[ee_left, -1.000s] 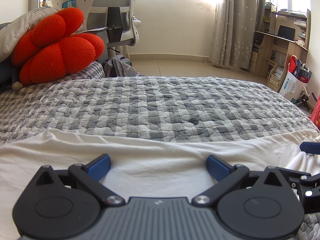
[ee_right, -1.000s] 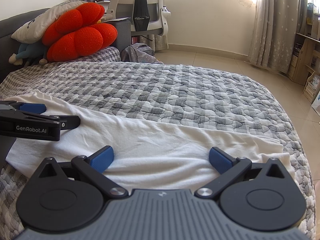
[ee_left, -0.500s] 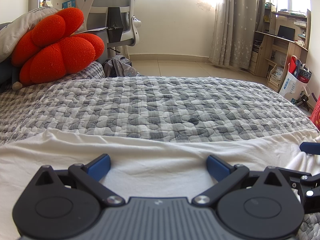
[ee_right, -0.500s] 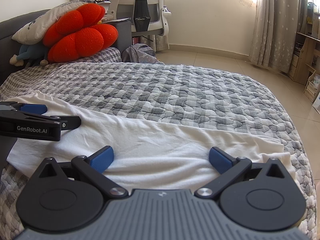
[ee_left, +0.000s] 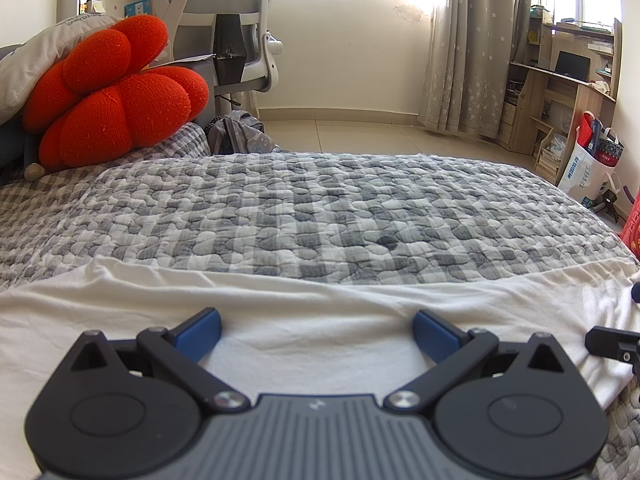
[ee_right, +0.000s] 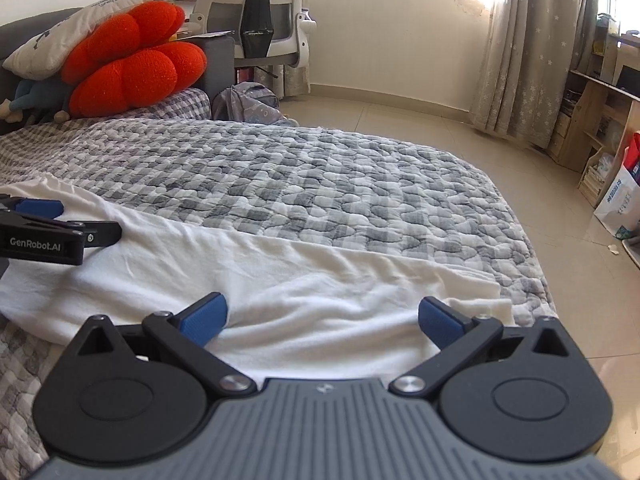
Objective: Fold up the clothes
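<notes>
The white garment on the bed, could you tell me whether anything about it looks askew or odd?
Slightly. The white garment lies mostly flat across the quilt, but it is rumpled into folds near the open right gripper. The left gripper is open too.

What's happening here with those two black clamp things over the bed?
A person is holding a two-finger gripper in each hand, getting set to fold a white garment spread along the near edge of a grey checked quilt. The left gripper and the right gripper both sit low over the cloth with their blue-tipped fingers wide apart, gripping nothing. No fold has been started yet from what shows. An orange flower-shaped cushion rests at the far left end.
</notes>
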`<action>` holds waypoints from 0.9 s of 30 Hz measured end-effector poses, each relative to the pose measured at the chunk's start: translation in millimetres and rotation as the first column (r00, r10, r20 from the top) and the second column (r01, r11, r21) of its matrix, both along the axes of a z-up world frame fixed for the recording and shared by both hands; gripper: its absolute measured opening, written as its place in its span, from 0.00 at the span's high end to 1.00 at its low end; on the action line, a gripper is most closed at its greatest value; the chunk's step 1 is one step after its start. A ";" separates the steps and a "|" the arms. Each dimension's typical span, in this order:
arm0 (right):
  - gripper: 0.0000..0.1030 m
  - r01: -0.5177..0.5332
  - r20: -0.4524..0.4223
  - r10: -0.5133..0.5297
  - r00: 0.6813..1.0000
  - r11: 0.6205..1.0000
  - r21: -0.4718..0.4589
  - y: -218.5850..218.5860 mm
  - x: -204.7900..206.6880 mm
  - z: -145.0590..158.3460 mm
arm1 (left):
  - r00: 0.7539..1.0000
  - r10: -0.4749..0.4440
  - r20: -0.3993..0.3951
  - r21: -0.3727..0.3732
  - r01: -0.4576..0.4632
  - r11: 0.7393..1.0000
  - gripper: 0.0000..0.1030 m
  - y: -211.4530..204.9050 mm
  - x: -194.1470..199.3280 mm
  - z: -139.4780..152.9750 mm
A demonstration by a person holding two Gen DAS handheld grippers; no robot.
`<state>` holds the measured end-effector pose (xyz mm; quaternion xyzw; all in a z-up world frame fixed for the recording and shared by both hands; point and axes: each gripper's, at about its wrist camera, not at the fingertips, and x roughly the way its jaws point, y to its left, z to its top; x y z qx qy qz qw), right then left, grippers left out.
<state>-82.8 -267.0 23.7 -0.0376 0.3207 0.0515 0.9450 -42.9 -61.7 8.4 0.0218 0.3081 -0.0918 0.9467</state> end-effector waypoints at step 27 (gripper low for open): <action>0.00 0.000 0.012 -0.001 1.000 0.997 0.080 -7.6 -13.0 1.6 | 1.000 0.004 0.000 -0.001 -0.004 1.000 0.00 1.3 0.4 -0.3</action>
